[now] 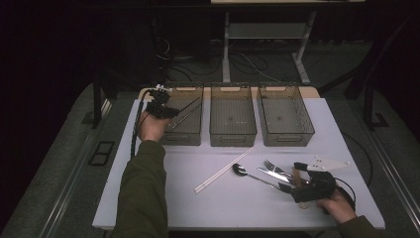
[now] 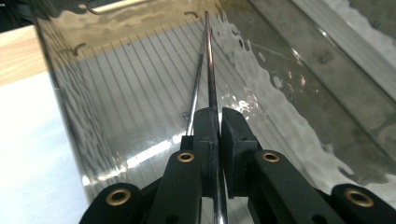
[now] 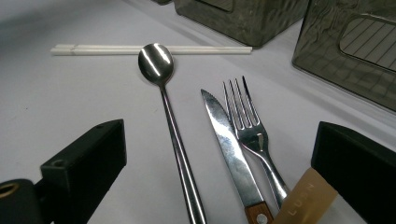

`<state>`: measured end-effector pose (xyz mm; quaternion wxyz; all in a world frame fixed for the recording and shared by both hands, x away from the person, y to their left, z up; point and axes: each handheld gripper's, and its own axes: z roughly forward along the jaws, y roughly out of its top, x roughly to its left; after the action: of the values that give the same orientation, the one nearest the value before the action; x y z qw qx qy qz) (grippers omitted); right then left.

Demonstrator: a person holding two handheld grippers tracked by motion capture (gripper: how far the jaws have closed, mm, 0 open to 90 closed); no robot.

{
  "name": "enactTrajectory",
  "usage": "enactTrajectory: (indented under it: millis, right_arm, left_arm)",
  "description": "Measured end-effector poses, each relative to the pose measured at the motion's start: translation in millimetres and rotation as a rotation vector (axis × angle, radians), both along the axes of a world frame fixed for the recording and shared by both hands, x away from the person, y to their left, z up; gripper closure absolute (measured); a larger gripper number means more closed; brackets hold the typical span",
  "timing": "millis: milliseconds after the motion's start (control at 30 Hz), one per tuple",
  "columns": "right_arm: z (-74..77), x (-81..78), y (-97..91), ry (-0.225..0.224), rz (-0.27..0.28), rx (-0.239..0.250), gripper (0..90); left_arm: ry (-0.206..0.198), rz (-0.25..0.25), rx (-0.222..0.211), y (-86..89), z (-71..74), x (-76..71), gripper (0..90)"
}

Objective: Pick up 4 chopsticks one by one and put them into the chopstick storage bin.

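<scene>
Metal chopsticks (image 2: 208, 65) sit pinched in my left gripper (image 2: 219, 135), jaws closed tight on the pair, tips angled down inside the leftmost bin (image 1: 190, 130) at the tabletop's far left. My right gripper (image 3: 219, 154) rests near the right front edge with its jaws spread wide, holding nothing; a spoon (image 3: 161, 93), knife (image 3: 229, 140) and fork (image 3: 247, 121) lie between and just ahead of them, and white chopsticks (image 3: 149, 49) beyond. I judge the risk is in the release: the two sticks already splay apart, so one could catch on the bin's wall and tip out. The middle bin (image 1: 233, 130) and right bin (image 1: 292, 134) look empty; the leftmost bin has just the held pair in it.
</scene>
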<state>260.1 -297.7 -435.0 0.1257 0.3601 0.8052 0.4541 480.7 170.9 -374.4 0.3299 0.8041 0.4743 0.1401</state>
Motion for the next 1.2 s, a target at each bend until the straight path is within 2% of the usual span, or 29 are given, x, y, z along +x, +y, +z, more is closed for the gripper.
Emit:
enactTrajectory:
  millis: [300,400,500,633,767,900,1200]
  right_arm:
    - [0.2,-0.3,0.1,0.0,0.0,0.002,3.2]
    - [0.2,-0.2,0.0,0.0,0.0,0.001,3.2]
    - [0.1,-0.2,0.0,0.0,0.0,0.0,3.2]
    - [0.1,-0.1,0.0,0.0,0.0,0.0,3.2]
    - [-0.1,0.0,0.0,0.001,-0.001,-0.001,3.2]
    - [-0.2,0.1,0.4,0.001,-0.002,-0.003,3.2]
    - [-0.6,0.2,1.0,0.001,-0.002,-0.007,3.2]
  left_arm:
    - [0.037,-0.016,0.056,-9.4,-11.0,3.7,84.1]
    - [0.047,-0.023,0.056,-10.0,-13.5,4.6,83.8]
    - [0.023,-0.016,0.052,-10.4,-13.4,4.1,80.7]
    - [-0.01,-0.014,0.049,-10.1,-10.8,2.5,68.2]
    - [-0.049,-0.025,0.016,-9.2,-5.5,-2.2,63.9]
    - [-0.07,-0.048,-0.021,-8.2,1.5,-8.4,58.7]
    - [-0.122,-0.097,-0.1,-7.3,13.4,-30.6,48.5]
